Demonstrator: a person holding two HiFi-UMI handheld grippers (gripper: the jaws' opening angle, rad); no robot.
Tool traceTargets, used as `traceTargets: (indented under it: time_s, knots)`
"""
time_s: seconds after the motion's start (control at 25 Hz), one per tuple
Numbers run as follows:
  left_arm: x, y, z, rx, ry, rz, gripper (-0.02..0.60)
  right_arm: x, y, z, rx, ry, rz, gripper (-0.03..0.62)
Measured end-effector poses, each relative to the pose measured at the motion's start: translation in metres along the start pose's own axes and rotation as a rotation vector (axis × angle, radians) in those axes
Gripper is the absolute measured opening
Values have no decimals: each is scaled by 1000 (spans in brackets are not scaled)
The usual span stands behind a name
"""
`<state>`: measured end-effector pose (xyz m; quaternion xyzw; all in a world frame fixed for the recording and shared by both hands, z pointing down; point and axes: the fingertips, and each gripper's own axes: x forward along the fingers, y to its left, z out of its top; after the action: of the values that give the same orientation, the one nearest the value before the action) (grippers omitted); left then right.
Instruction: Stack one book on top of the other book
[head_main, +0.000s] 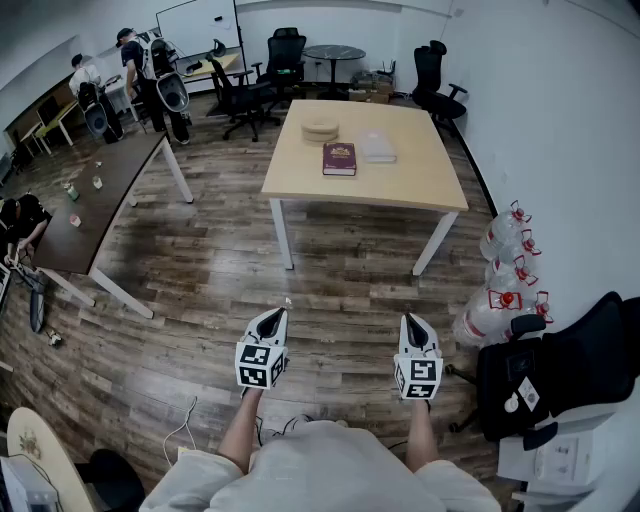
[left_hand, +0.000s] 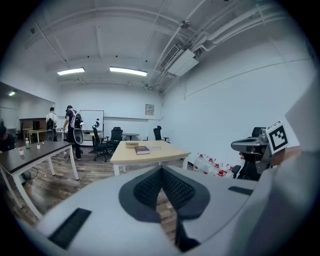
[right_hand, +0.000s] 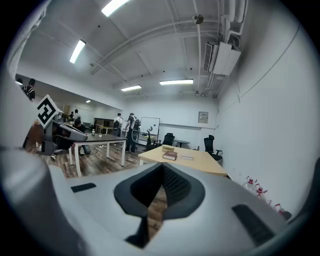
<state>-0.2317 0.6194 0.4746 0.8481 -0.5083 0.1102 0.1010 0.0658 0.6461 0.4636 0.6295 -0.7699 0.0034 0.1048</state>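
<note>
A dark red book (head_main: 339, 158) (left_hand: 142, 149) (right_hand: 169, 156) lies flat on the light wooden table (head_main: 420, 180) across the room. A pale grey book (head_main: 377, 147) (right_hand: 186, 158) lies flat just to its right, apart from it. My left gripper (head_main: 274, 317) (left_hand: 161, 170) and right gripper (head_main: 412, 322) (right_hand: 162, 167) are held side by side low in front of me, far short of the table. Both are shut with nothing between the jaws.
A round stack of pale discs (head_main: 320, 130) sits on the table behind the books. A long dark table (head_main: 95, 200) stands at the left with people beyond it. Water bottles (head_main: 505, 270) and a black office chair (head_main: 560, 370) line the right wall.
</note>
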Motion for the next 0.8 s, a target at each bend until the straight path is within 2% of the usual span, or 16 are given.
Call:
traceTargets:
  time_s: [0.4, 0.72, 0.76, 0.8]
  knots:
    - [-10, 1, 0, 1, -6, 5, 9, -5, 9, 4, -23, 4, 4, 3]
    - [-16, -3, 0, 21, -26, -7, 9, -12, 17, 9, 25, -24, 43, 5]
    - [-17, -3, 0, 25, -33, -8, 27, -12, 20, 11, 34, -28, 54, 6]
    - [-18, -4, 0, 26, -41, -15, 42, -12, 22, 13, 42, -38, 65, 49]
